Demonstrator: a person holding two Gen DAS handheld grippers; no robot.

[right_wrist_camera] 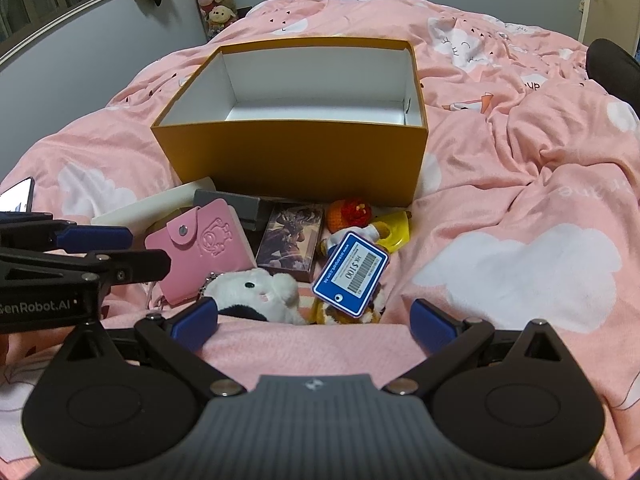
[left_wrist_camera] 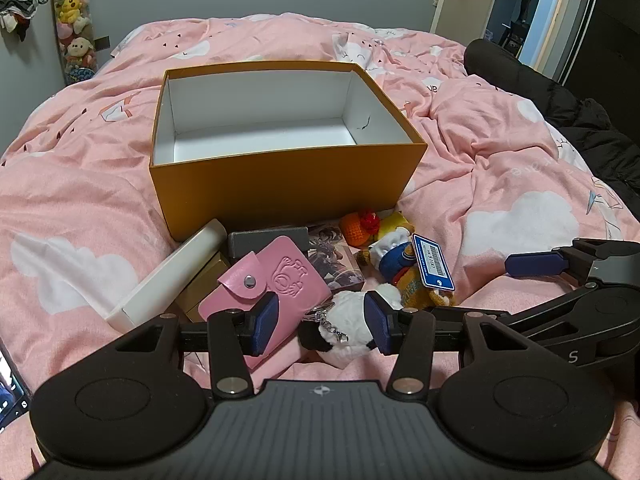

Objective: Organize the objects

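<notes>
An open orange box (left_wrist_camera: 280, 176) sits in the middle of the frame on the pink bed (left_wrist_camera: 520, 152), its white inside bare as far as I can see. The things to be sorted lie in a heap at its near wall, in the lower middle of both views.

The left tongs (left_wrist_camera: 322, 322) are down at the near edge of that heap, parted to a middling width and holding nothing. Between their blue pads lies a white plush keychain (left_wrist_camera: 352, 326) with a black patch and a small metal chain at its left side. It lies crosswise, its long axis running roughly from pad to pad, so I judge a closing grip would catch it end to end unless the wrist turns. The left tongs are plainly the nearer to it.

The right tongs (right_wrist_camera: 316, 322) hang further back over bare quilt at the lower middle of their own view, spread wide and empty, with the plush and a blue price tag (right_wrist_camera: 352, 274) just ahead of them.

Left of the plush is a pink snap wallet (left_wrist_camera: 268, 284) with an embossed figure, the left pad overlapping its near corner in the picture. Behind lie a white box (left_wrist_camera: 168, 276), a grey case (left_wrist_camera: 268, 242) and a picture card box (right_wrist_camera: 290, 240); to the right, a crocheted orange toy (left_wrist_camera: 358, 228) and a tagged doll in blue (left_wrist_camera: 394, 258).
</notes>
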